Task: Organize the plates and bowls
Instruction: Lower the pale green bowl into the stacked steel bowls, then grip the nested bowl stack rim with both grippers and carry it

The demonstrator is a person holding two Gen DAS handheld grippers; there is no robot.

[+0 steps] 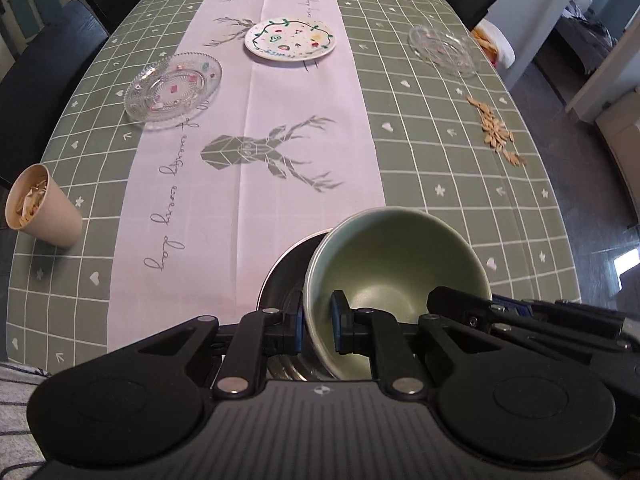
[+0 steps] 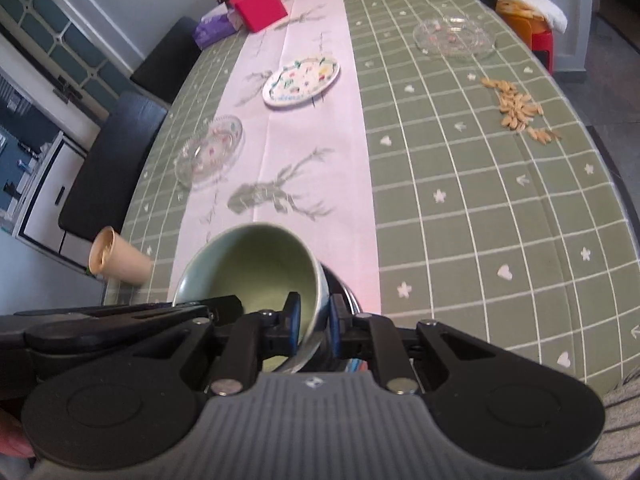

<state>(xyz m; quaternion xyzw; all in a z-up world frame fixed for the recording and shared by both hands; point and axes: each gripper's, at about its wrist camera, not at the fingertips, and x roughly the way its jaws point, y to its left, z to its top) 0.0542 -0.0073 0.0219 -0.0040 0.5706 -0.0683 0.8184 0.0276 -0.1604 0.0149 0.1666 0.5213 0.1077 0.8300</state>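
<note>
Grippers sit low at my end of the table (image 1: 440,152), at 6 o'clock in both views. My left gripper (image 1: 318,326) has its jaws nearly closed, pinching the left wall of the green bowl (image 1: 400,264). My right gripper (image 2: 314,322) pinches the same bowl's right wall, jaws just as narrow. The bowl is tipped toward me, against a dark metal bowl (image 1: 286,276). Out at 12 o'clock lies the painted plate (image 1: 290,40), one glass plate (image 1: 174,86) at 10 o'clock, another glass plate (image 1: 442,50) at 1 o'clock. Only the right view shows the pink box (image 2: 260,6) whole.
</note>
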